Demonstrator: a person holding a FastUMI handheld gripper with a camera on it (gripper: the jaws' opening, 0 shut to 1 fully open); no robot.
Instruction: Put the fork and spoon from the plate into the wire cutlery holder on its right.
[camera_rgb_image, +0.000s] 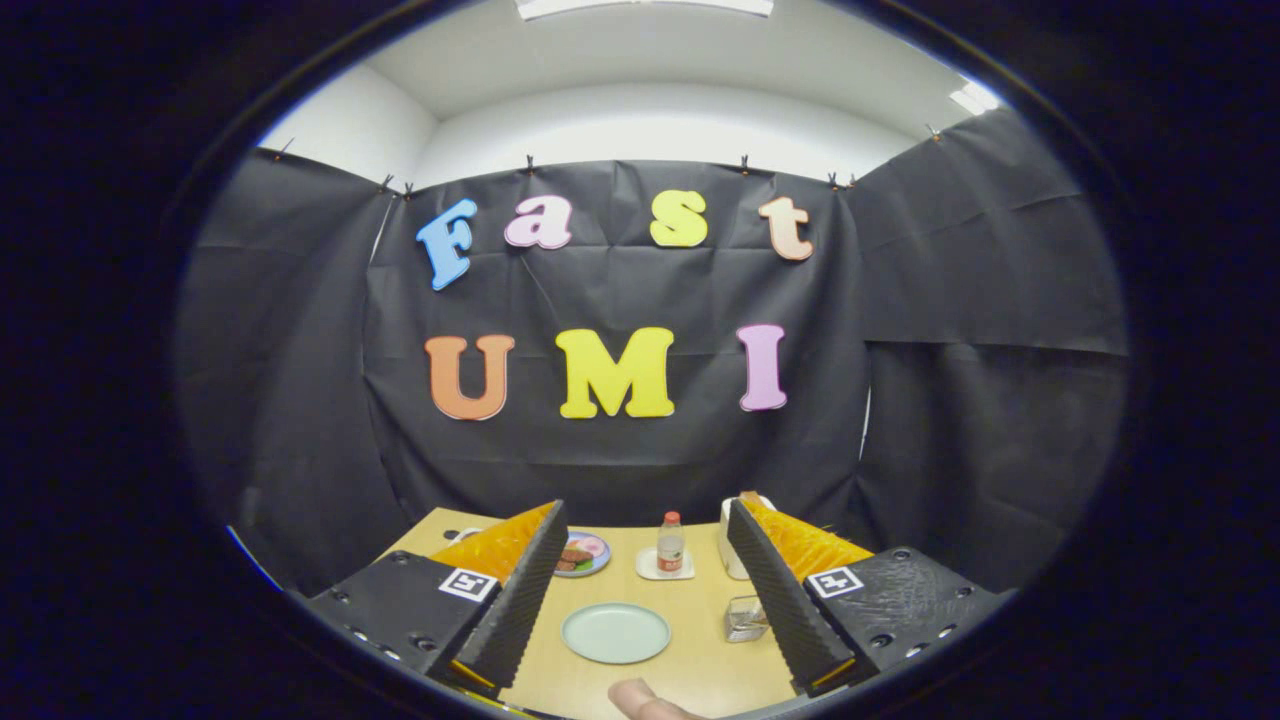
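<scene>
Pale green and bare as far as we can see, the plate (615, 633) sits mid-worktop (700, 670) between our spread, empty jaws. Just right of it stands the wire holder (745, 618), seemingly with cutlery inside, though it is too small to tell. We judge the job either done or awaiting cutlery.

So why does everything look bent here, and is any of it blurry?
Gripper view: the fisheye lens bows the table; lighting is even, with soft shadows. The open gripper and plate look sharp; the fingertip nearest the lens is blurred.
</scene>
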